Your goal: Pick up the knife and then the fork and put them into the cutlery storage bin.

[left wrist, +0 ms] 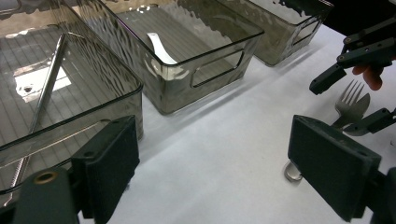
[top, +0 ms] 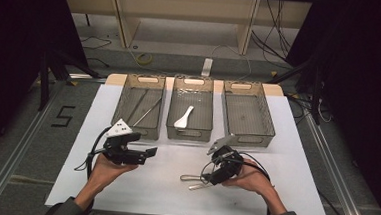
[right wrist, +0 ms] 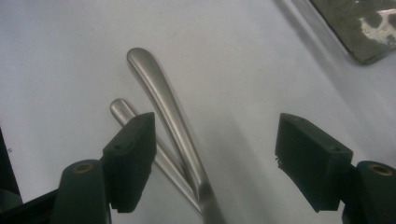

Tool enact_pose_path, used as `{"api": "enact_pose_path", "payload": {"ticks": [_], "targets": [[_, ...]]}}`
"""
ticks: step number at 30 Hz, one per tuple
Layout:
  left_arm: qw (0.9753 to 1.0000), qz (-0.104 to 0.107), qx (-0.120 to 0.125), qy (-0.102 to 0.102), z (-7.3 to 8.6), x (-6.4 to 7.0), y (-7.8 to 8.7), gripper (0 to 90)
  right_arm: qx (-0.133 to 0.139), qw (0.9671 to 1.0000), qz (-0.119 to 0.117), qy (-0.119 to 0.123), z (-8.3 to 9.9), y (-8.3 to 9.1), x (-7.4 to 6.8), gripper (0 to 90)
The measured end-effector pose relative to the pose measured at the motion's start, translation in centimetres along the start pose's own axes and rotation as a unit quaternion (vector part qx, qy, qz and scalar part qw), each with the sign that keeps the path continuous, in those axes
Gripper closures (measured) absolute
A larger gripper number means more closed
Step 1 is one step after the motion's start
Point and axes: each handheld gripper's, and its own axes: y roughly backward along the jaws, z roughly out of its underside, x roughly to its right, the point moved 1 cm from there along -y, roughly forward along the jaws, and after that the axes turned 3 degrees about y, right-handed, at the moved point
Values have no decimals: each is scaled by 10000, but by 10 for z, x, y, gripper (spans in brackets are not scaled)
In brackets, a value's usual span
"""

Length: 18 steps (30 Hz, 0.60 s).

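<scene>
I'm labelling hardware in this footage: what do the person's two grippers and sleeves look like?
Both the left gripper and the right gripper are black, with blocky rectangular jaw pads. Each carries a grey three-cornered plate on top and trails a black cable. The person wears grey sleeves.

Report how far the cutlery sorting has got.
Done: chopsticks lie in the left bin, a white spoon in the middle bin. In hand: right gripper open over two metal handles. Left: that fork and its partner; right bin empty.
</scene>
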Motion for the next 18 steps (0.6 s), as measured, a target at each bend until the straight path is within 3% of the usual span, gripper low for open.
{"api": "enact_pose_path", "payload": {"ticks": [18], "targets": [[9995, 54, 271, -162, 0, 2, 5, 159, -298, 9990, -39, 342, -4, -5, -4, 497]]}}
